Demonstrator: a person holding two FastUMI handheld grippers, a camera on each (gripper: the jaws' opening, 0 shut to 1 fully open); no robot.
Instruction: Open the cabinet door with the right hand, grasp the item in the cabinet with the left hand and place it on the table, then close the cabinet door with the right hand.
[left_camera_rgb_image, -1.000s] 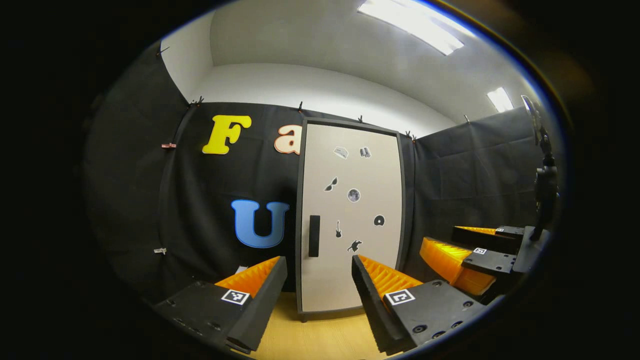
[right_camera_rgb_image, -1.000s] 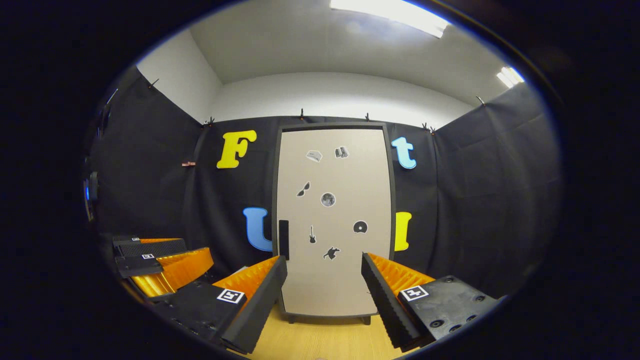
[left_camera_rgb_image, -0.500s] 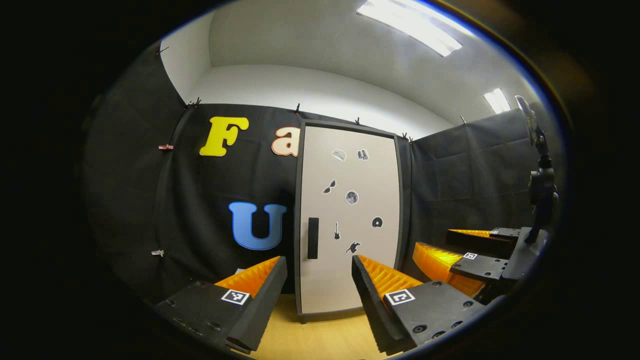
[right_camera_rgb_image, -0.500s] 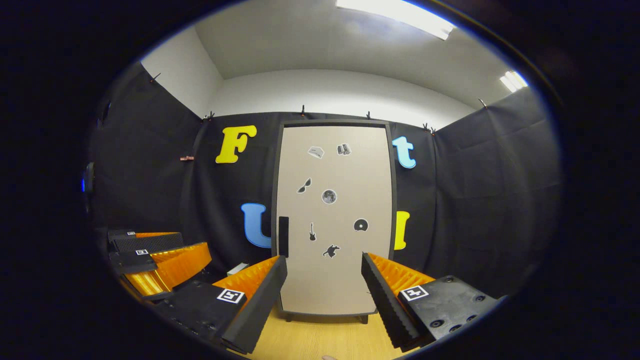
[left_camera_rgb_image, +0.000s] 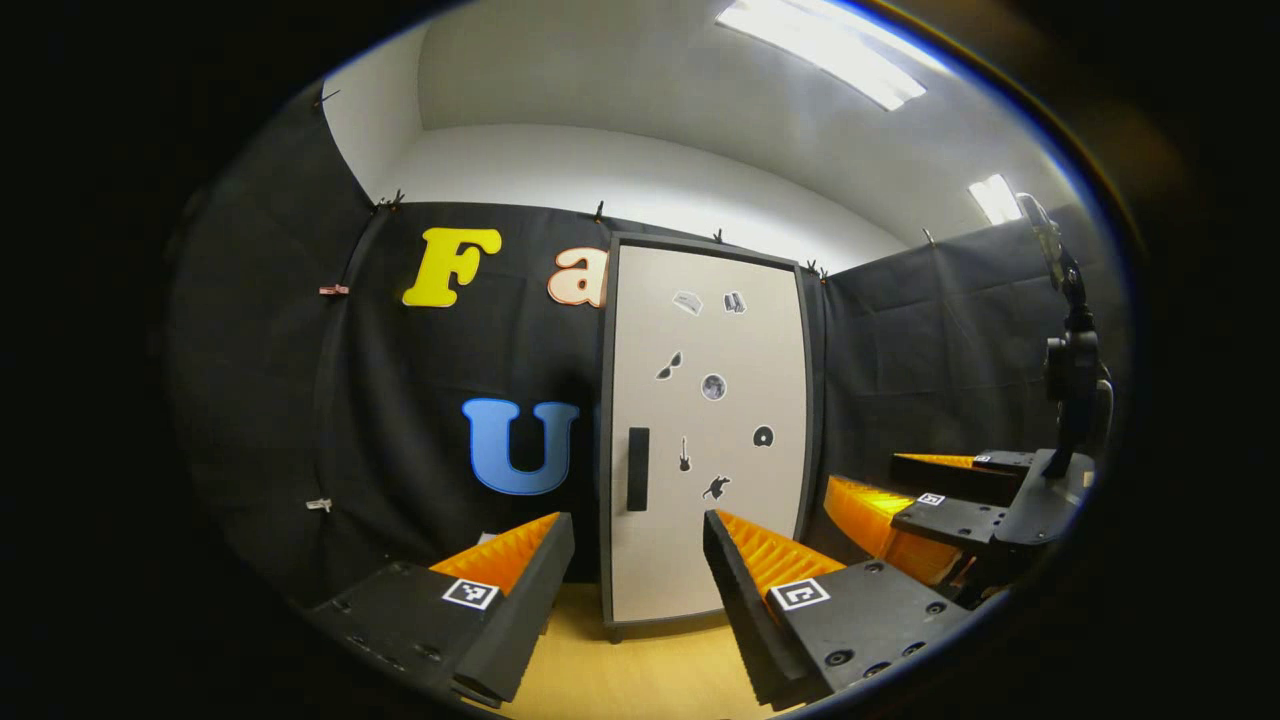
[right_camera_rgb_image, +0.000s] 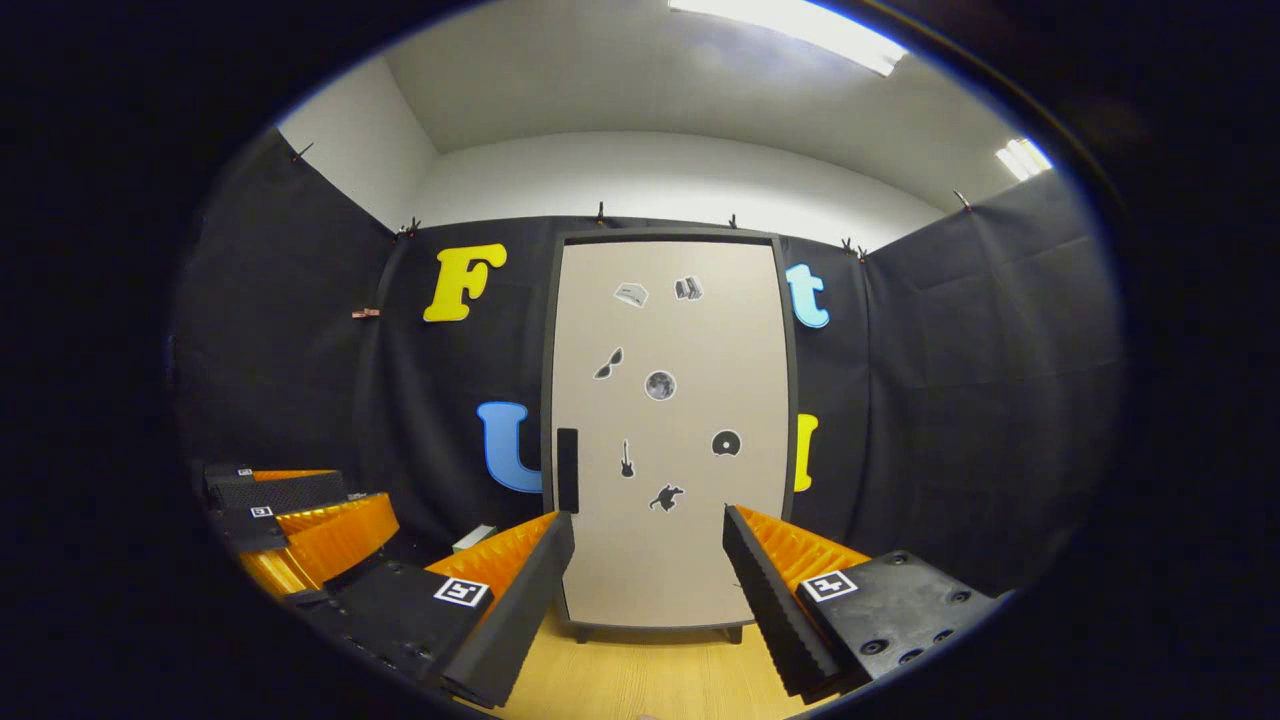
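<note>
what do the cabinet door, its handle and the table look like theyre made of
Cabinet door: likely painted or laminated board, flat matte beige in a dark frame.
Handle: probably plastic or coated metal, a matte black bar.
Table: wood or wood-look laminate, pale yellow with faint grain lines.

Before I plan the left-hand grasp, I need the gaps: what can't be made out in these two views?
- The item inside: hidden in both views by the shut cabinet door.
- The door stickers: too small to identify surely.
- A small pale object by the wall, right gripper view: partly behind the right tool.
- The cabinet's feet, left gripper view: partly behind the left tool.
</note>
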